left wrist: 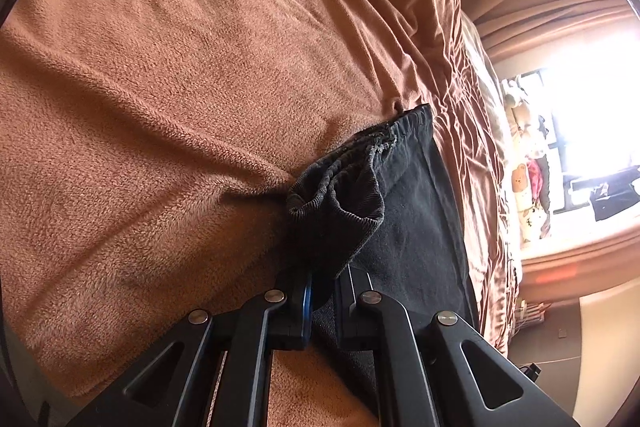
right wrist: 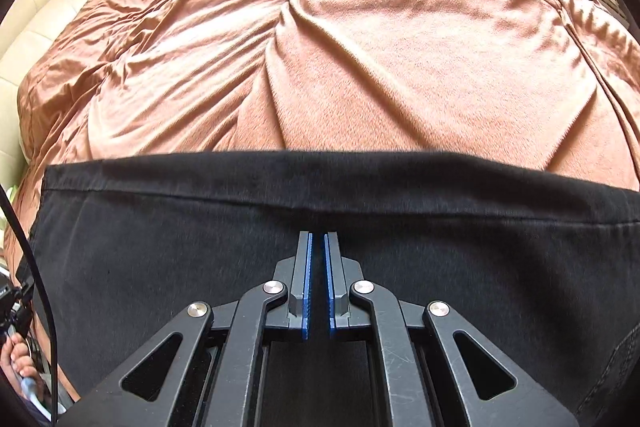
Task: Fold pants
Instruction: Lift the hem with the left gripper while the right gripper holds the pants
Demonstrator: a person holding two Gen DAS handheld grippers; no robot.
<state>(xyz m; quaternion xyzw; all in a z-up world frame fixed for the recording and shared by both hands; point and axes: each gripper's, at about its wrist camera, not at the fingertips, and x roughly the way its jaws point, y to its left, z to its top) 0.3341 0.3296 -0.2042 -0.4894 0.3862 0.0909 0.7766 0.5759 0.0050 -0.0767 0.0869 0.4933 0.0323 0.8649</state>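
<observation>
Black ribbed pants (left wrist: 352, 195) bunched in clamped left gripper (left wrist: 320, 283); right gripper (right wrist: 319, 239) closed, empty, over fuzzy brown blanket (right wrist: 380, 67).

No legible text, label, brand, number or sign anywhere in either view. Only a small cartoon-like printed figure on a pale cloth (left wrist: 520, 179) at the right edge of the left wrist view, beside the bright window, too small and blurred to tell whether any lettering accompanies it.
</observation>
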